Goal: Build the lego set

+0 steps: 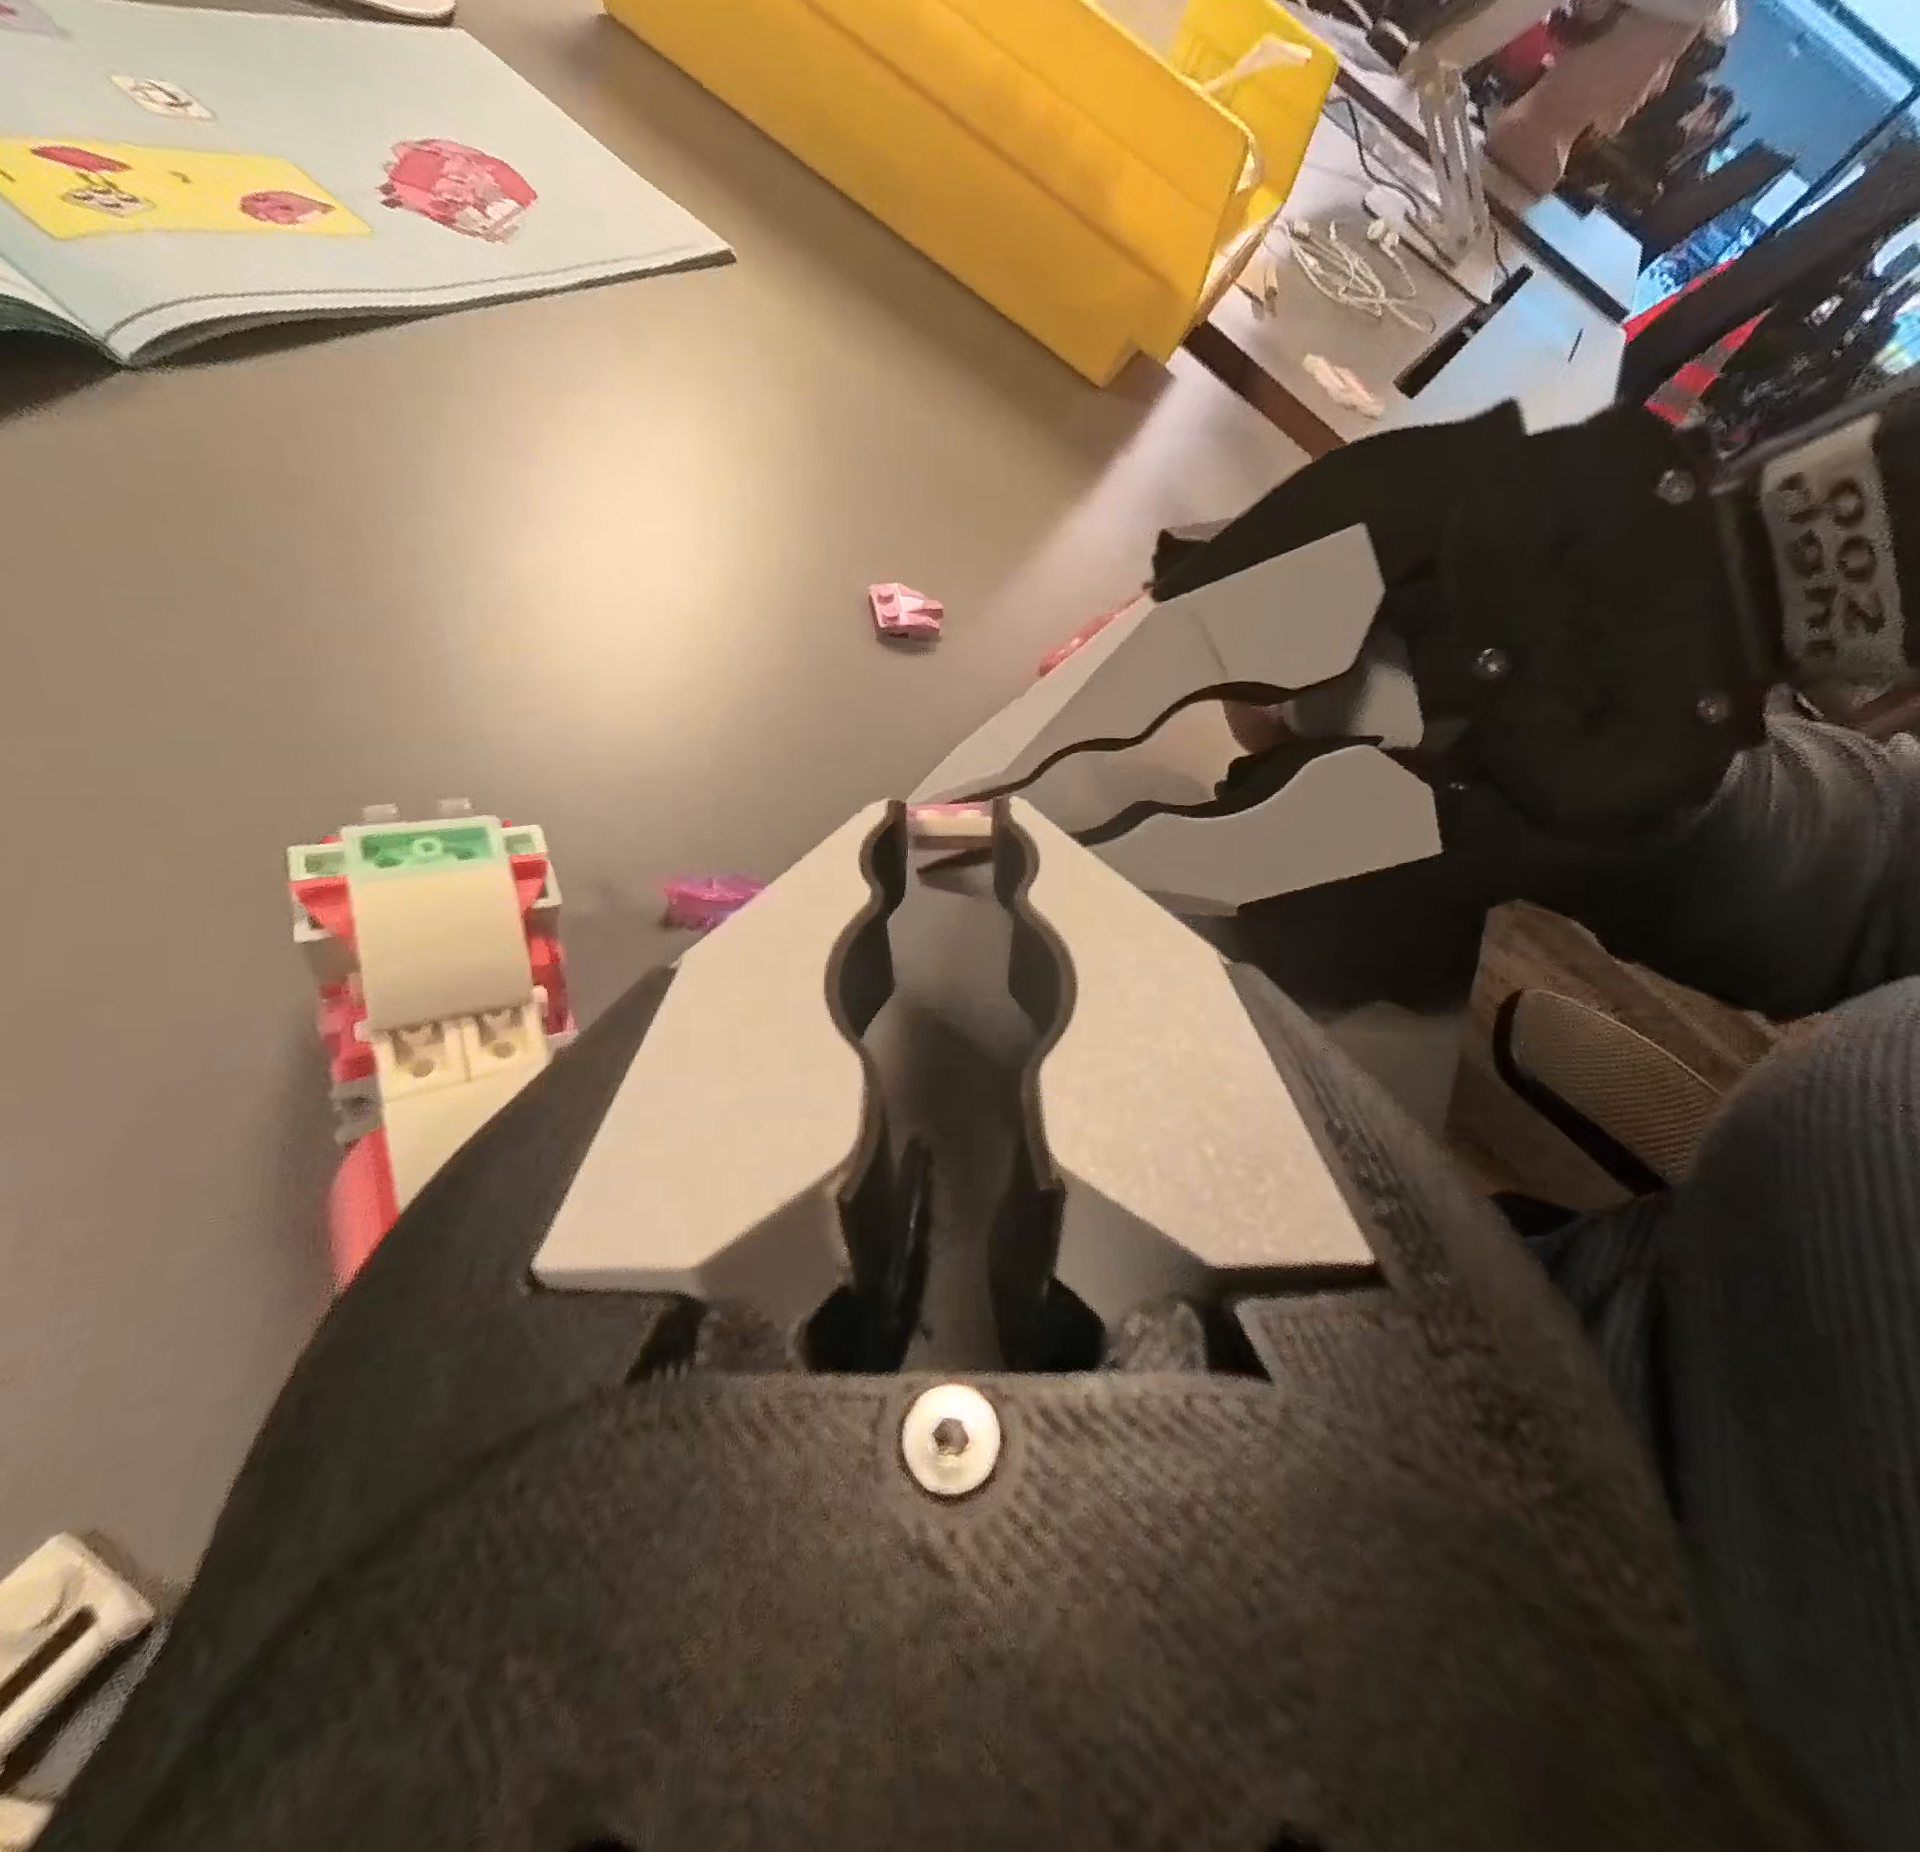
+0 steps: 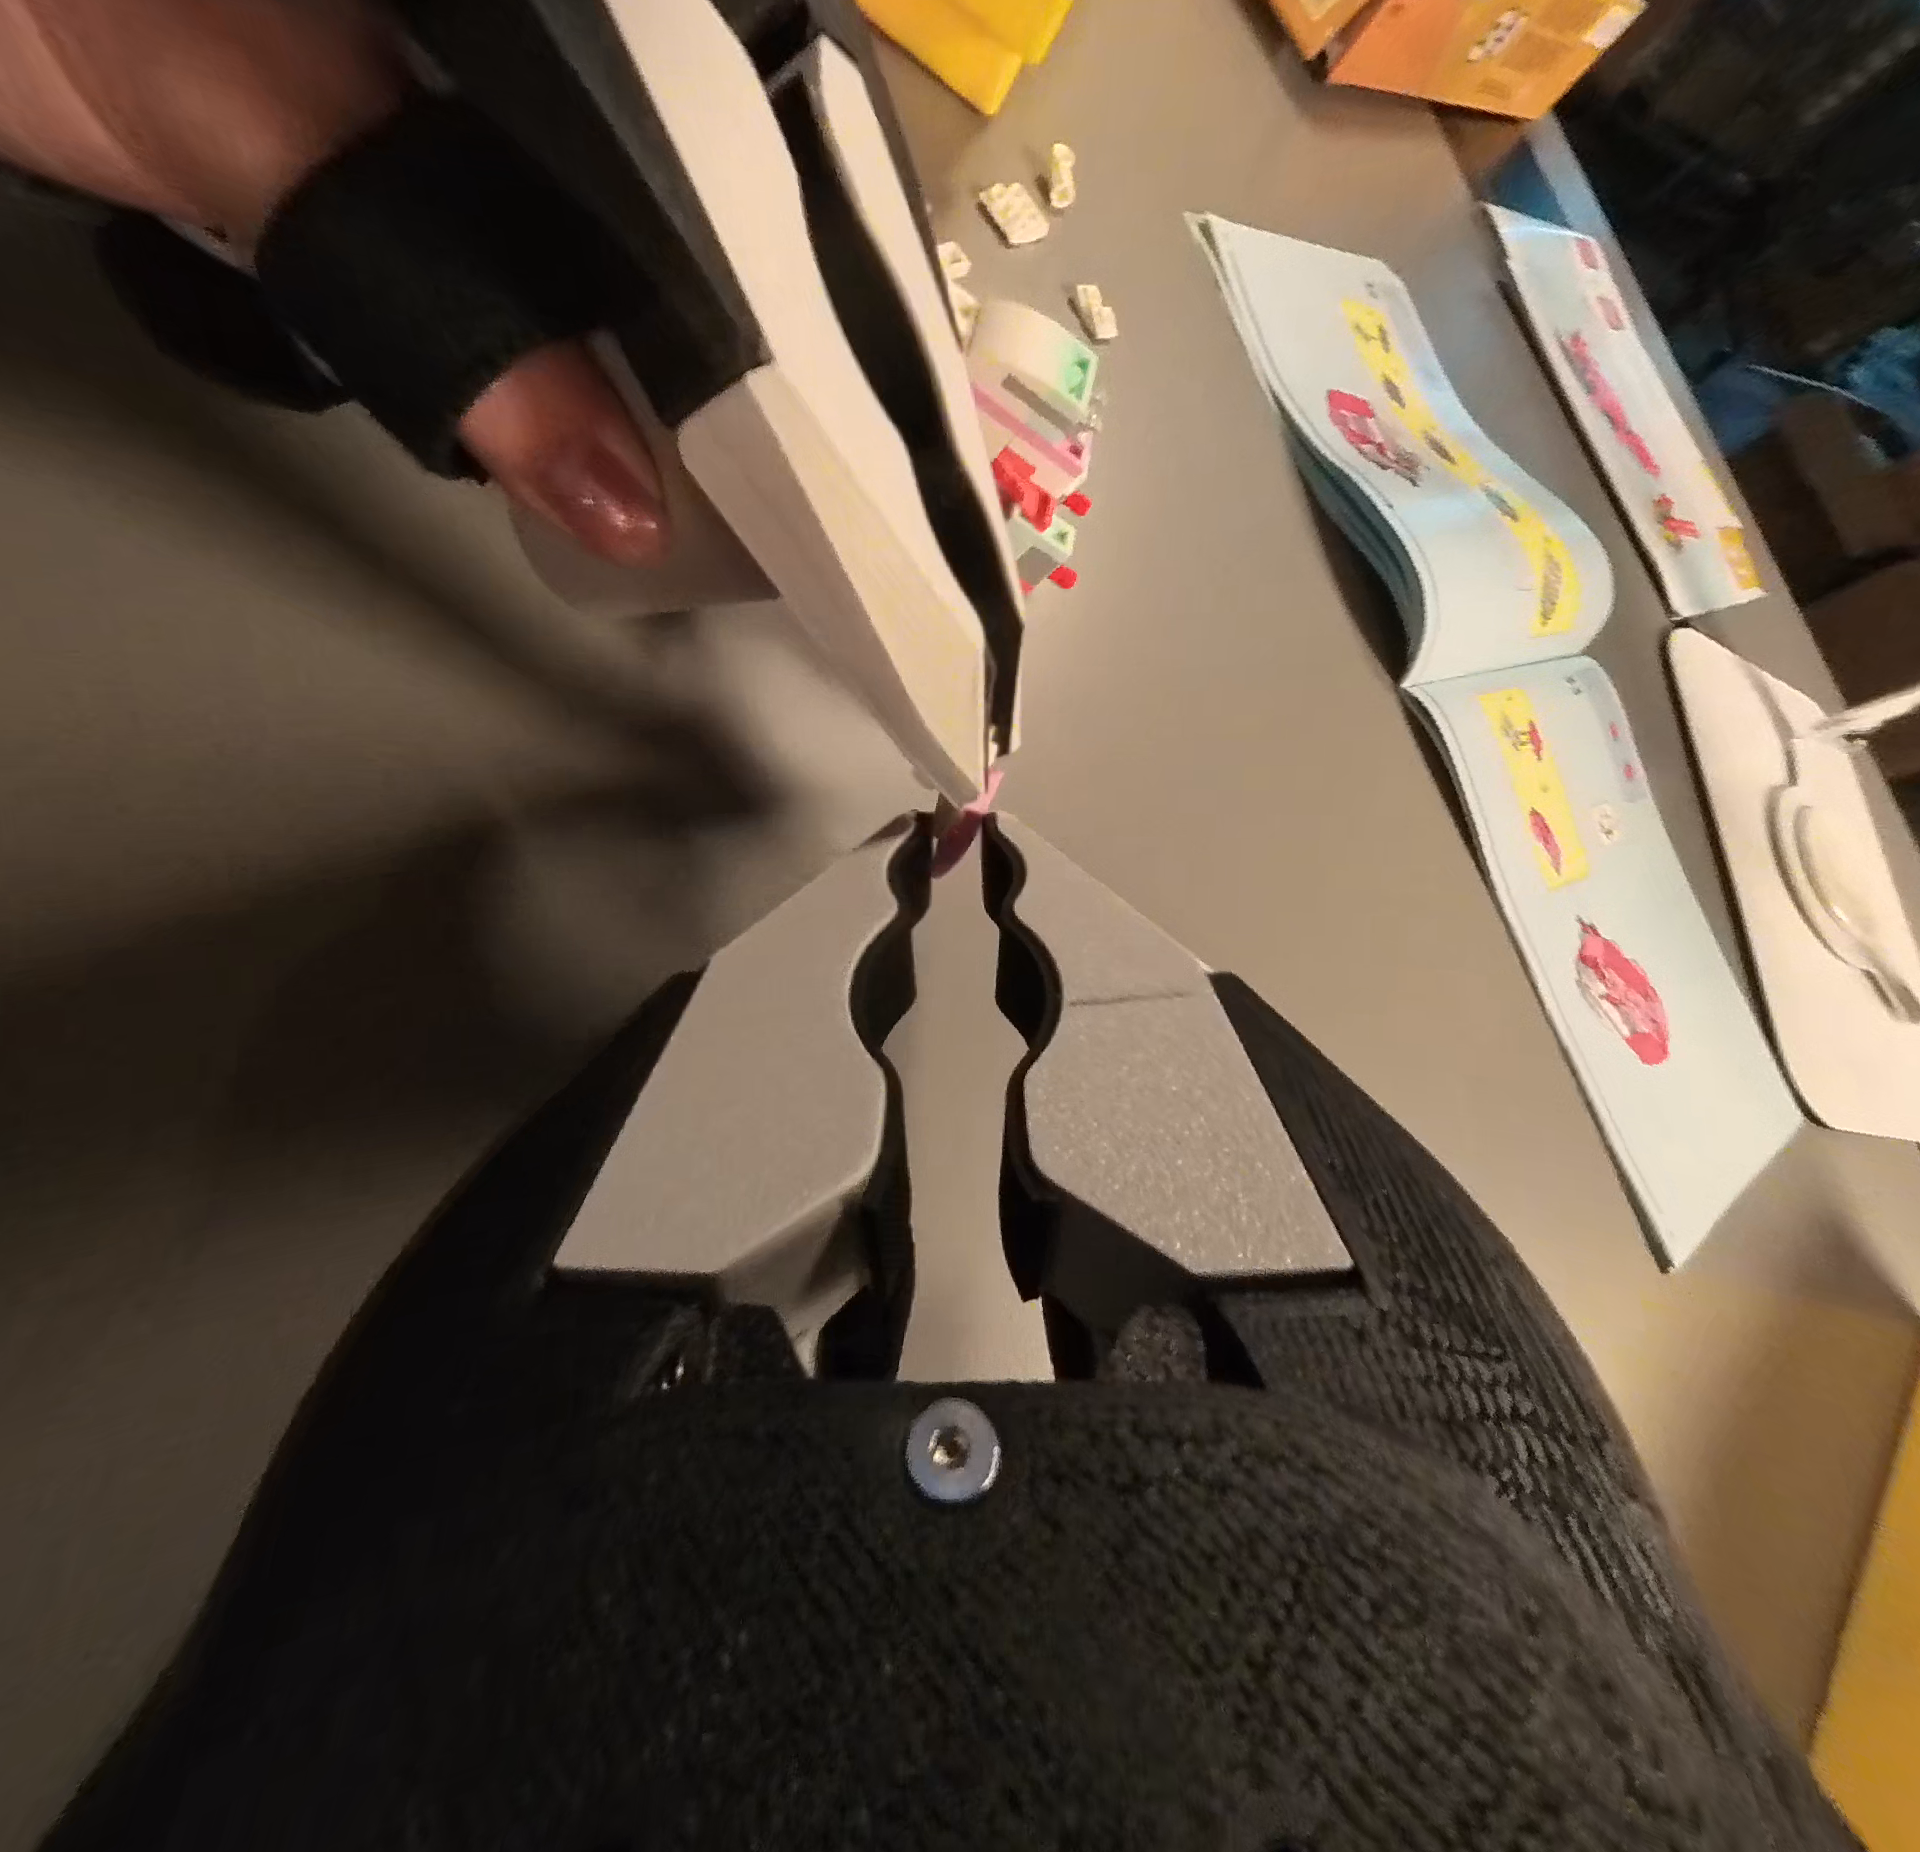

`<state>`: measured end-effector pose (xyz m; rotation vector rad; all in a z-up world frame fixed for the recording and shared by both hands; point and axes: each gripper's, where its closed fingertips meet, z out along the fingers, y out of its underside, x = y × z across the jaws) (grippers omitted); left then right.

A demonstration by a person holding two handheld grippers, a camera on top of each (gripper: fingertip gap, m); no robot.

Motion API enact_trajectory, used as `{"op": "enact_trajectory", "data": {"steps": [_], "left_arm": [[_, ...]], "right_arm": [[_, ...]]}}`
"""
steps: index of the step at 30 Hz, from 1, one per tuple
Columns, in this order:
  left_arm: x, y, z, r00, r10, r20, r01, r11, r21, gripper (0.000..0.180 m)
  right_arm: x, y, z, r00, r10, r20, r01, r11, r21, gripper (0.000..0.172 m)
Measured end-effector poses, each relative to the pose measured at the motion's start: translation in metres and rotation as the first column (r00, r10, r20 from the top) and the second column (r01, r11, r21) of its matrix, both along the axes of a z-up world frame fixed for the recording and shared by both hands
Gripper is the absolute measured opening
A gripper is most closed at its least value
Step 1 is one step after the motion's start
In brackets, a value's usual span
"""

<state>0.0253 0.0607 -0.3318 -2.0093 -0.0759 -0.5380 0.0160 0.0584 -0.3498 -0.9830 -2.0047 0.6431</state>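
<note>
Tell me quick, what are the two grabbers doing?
Left gripper: closed on a small pink and white brick piece.
Right gripper: fingertips nearly together around the same pink piece; a firm pinch cannot be told.

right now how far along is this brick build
Already built: a red, white and green brick model stands on the table. In hand: both grippers meet at one small pink-and-white piece, the left gripper clamped on it, the right gripper closed on its edge. Left: loose pink pieces and white pieces.
</note>
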Motion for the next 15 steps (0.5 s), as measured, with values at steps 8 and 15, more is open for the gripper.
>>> {"op": "enact_trajectory", "data": {"steps": [8, 15], "left_arm": [[-0.003, -0.001, 0.014, 0.995, 0.013, 0.100, -0.022, 0.996, 0.084, 0.015], [-0.002, -0.001, 0.014, 0.998, 0.025, 0.059, -0.030, 0.995, 0.095, 0.015]], "right_arm": [[-0.005, 0.008, 0.021, 0.986, 0.012, -0.165, 0.048, 0.933, 0.357, 0.002], [-0.006, 0.011, 0.029, 0.972, 0.144, -0.188, 0.020, 0.741, 0.671, 0.002]]}}
